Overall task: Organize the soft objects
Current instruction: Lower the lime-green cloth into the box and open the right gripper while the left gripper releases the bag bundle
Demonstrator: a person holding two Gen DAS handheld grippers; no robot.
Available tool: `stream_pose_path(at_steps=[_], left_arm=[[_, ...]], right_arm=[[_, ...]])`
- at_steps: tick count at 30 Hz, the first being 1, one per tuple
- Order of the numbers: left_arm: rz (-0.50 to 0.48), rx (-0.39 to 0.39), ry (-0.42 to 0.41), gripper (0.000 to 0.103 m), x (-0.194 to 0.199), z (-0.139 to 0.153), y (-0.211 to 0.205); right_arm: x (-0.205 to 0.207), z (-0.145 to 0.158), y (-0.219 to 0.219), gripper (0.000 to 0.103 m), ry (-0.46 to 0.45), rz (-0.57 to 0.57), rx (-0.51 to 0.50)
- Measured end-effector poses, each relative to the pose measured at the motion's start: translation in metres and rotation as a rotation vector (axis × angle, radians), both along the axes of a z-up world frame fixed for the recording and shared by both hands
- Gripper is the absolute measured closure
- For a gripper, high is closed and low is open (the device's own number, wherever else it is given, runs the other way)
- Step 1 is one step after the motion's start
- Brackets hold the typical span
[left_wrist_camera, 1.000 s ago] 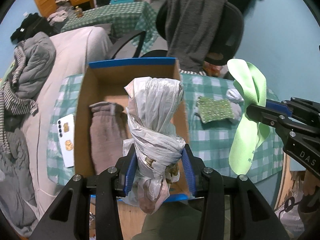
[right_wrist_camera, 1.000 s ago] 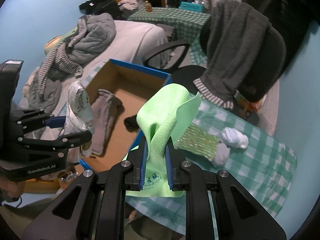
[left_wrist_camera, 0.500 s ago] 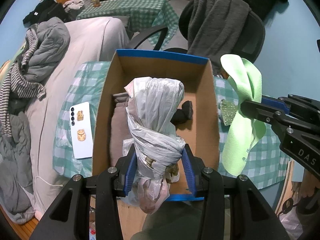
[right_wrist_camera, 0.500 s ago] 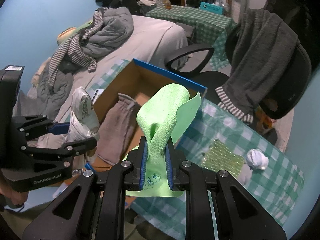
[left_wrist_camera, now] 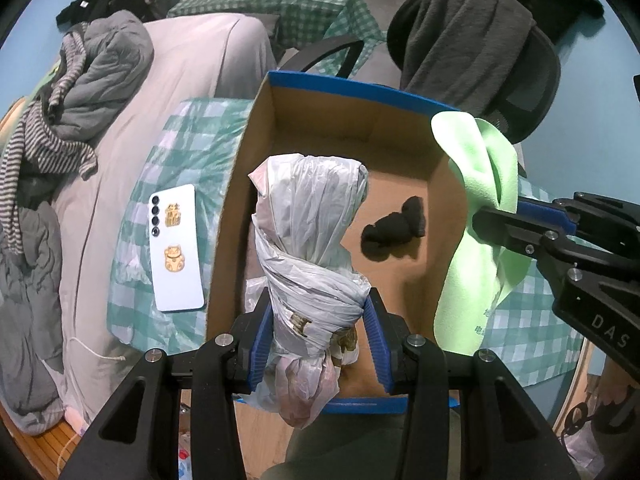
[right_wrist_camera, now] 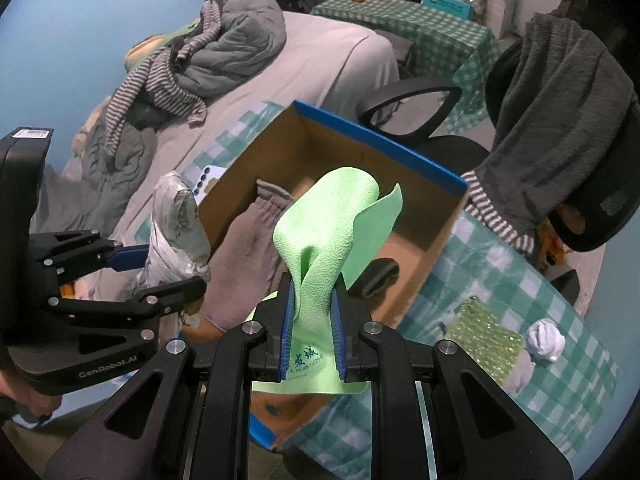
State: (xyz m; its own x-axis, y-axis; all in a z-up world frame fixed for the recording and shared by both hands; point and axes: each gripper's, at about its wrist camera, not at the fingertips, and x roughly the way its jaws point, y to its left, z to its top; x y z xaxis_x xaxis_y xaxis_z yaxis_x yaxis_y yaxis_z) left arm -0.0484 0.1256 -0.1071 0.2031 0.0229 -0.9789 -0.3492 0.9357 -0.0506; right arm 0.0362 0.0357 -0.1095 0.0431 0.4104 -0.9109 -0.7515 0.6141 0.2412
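Both grippers have carried their loads from beside the table to a spot over the cardboard box (left_wrist_camera: 352, 128), which now fills far more of each view than a second ago. From the left wrist, the left gripper (left_wrist_camera: 316, 338) has its blue pads clamped on the twisted waist of a knotted plastic bag (left_wrist_camera: 308, 240), held upright above the box's near end; a small black bundle (left_wrist_camera: 394, 228) lies on the box floor to its right, and a white phone (left_wrist_camera: 176, 248) rests on the checked cloth just outside the left wall. At the right edge the green cloth (left_wrist_camera: 476, 220) hangs over the right wall. From the right wrist, the right gripper (right_wrist_camera: 313, 320) is pinched tight on that folded green cloth (right_wrist_camera: 332, 232), which stands above the box's near right corner; a mauve-grey garment (right_wrist_camera: 256, 252) already lies inside, while a sparkly green pouch (right_wrist_camera: 486, 330) and a white ball of fabric (right_wrist_camera: 545, 339) wait on the table. The step in hand appears to be the drop-off: each load likely needs lowering into free floor space before the pads part.
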Motion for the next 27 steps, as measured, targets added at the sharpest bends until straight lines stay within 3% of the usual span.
stream_pose_path(at_steps=[8,11,15,16,27], left_arm=[[0.015,0.013,0.024,0.055,-0.003,-0.009,0.008],[0.021,0.020,0.026,0.048,-0.003,-0.009,0.008],[0.022,0.028,0.021,0.040,-0.003,-0.007,0.005],[0.022,0.031,0.021,0.039,-0.002,-0.007,0.005],[0.016,0.033,0.009,0.038,0.002,0.002,-0.011]], right_arm=[[-0.001,-0.019,0.012,0.085,0.044,0.012,-0.032],[0.000,-0.021,0.012,0.071,0.045,0.010,-0.043],[0.000,-0.020,0.009,0.059,0.040,0.009,-0.049],[0.001,-0.019,0.008,0.051,0.035,0.006,-0.052],[0.007,-0.008,-0.011,0.051,0.010,-0.021,-0.054]])
